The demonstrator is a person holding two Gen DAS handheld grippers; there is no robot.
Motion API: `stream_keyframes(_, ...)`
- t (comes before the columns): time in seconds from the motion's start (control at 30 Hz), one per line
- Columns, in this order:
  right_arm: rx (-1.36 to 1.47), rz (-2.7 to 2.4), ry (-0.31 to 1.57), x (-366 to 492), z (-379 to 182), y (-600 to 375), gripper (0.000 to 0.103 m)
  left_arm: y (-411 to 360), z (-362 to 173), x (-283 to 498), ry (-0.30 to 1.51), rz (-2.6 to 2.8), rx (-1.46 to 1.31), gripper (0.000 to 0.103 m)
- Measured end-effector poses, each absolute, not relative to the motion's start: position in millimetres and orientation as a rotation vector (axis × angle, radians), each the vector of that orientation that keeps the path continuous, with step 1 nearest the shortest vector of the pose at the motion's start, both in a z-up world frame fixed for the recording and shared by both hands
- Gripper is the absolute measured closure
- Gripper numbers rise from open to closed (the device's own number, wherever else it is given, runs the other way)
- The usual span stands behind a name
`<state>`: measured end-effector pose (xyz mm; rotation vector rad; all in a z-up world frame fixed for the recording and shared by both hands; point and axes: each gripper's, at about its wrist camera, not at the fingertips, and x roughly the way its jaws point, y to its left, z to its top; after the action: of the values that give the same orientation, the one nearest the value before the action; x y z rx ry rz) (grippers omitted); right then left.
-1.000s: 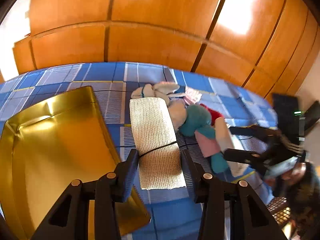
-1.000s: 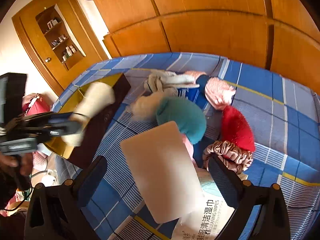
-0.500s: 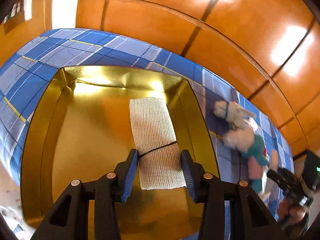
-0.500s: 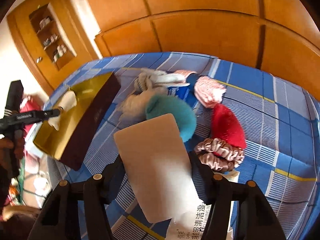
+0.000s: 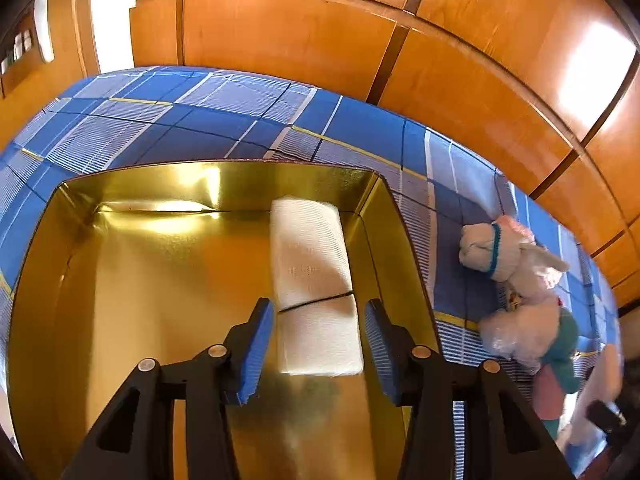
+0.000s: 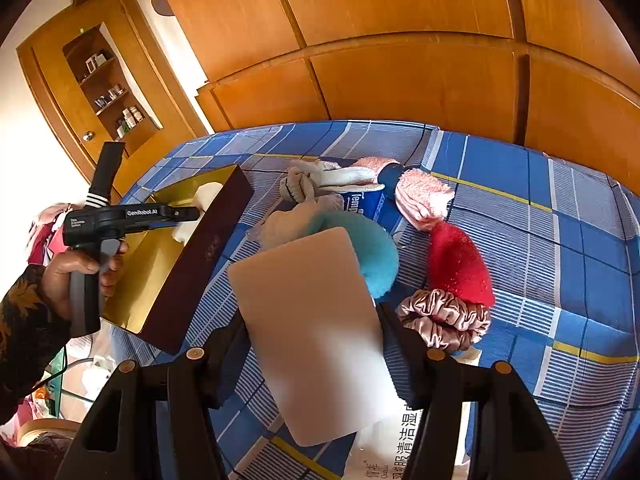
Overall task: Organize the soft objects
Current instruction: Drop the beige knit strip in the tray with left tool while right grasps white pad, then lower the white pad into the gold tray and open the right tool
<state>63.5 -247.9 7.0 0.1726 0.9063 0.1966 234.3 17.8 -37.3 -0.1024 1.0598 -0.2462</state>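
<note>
A white gauze roll (image 5: 312,264) with a black band lies in the gold-lined box (image 5: 224,184), along its right wall. My left gripper (image 5: 319,308) straddles the roll's near end. Its jaws are opening, and a gap shows between each blue pad and the roll. The right wrist view shows a hand holding that left gripper (image 6: 188,213) over the box (image 6: 200,264). My right gripper (image 6: 312,316) is shut on a pale flat foam pad (image 6: 296,272), held above the pile of soft things on the blue checked cloth (image 6: 560,208).
The pile holds a teal plush (image 6: 372,256), a red plush (image 6: 456,268), a pink satin scrunchie (image 6: 444,320), a pink towel (image 6: 424,200), a blue tissue pack (image 6: 360,200) and a wet-wipes pack (image 6: 392,448). Wooden cabinets stand behind the table.
My left gripper carried the gauze roll from the pile over the gold box and down into it, then its pads came off the roll. My right gripper closed on the foam pad and stayed put.
</note>
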Motion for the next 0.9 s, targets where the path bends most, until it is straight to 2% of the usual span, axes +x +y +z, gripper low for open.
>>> stream_keyframes(0.37, 0.216, 0.140, 0.831, 57, 20, -260, 0.042, 42, -8, 157, 0.893, -0.124, -0.031, 0.047)
stream_keyframes(0.67, 0.205, 0.159, 0.868, 58, 17, -243, 0.042, 81, -21, 103, 0.933, -0.114, -0.093, 0.044)
stream_keyframes(0.9, 0.174, 0.244, 0.909, 70, 31, -177, 0.042, 105, -19, 80, 0.907, -0.072, -0.124, 0.040)
